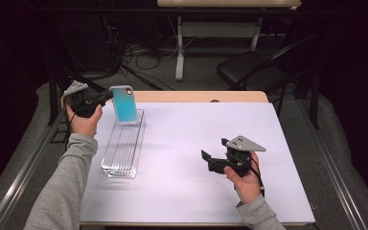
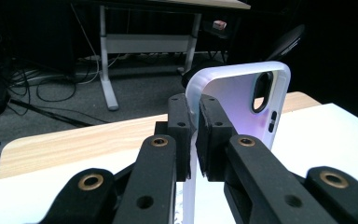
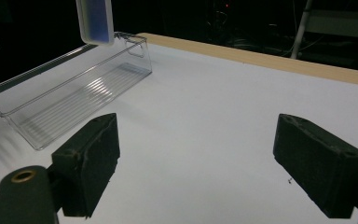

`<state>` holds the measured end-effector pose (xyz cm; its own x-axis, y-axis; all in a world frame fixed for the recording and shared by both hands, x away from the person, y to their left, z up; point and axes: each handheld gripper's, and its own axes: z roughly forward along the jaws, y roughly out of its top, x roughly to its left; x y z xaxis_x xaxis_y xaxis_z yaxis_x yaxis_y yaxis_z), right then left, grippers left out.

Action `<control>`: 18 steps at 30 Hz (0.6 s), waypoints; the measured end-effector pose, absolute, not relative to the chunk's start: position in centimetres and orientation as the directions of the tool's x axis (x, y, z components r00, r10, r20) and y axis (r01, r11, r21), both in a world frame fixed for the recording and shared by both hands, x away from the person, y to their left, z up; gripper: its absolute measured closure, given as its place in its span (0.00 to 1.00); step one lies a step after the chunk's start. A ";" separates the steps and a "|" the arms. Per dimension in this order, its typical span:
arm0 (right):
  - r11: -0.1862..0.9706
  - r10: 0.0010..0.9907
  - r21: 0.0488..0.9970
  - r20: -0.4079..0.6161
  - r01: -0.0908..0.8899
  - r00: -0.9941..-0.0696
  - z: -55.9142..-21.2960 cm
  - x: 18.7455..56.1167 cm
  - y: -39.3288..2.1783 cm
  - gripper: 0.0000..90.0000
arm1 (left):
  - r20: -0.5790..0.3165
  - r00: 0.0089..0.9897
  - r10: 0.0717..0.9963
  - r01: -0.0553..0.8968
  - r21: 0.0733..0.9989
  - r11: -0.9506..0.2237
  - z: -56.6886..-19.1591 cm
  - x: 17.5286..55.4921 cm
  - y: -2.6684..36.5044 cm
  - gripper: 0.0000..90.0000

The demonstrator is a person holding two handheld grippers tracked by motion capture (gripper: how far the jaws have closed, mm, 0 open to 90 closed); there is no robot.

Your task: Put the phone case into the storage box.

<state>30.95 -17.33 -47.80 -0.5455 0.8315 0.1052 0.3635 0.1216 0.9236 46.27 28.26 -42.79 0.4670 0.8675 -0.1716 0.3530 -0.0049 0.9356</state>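
The left claw (image 1: pixel 106 97) grips the phone case (image 1: pixel 124 104) upright, camera hole topmost; right claw (image 1: pixel 211 162) released.

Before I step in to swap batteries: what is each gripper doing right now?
Left gripper: closed on the edge of the phone case, held above the clear bin.
Right gripper: open, holding nothing, over the table.

White table (image 1: pixel 182 143) with wooden far edge. Black chair (image 1: pixel 254 69) far right on floor. Desk legs (image 1: pixel 179 48) and cables (image 1: pixel 134 52) far behind.
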 end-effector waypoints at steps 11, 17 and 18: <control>0.112 0.845 0.919 0.113 0.378 -0.523 -48.0 30.8 -17.9 0.16 | -0.159 0.464 0.871 0.330 0.944 -0.004 -44.1 47.6 28.5 0.95; 0.104 0.852 0.919 0.115 0.380 -0.511 -48.0 30.7 -18.2 0.16 | -0.165 0.469 0.868 0.326 0.946 0.003 -44.7 48.3 28.6 0.95; 0.105 0.853 0.920 0.112 0.378 -0.510 -48.0 30.7 -18.3 0.16 | -0.167 0.469 0.868 0.328 0.945 0.004 -44.8 48.4 28.6 0.95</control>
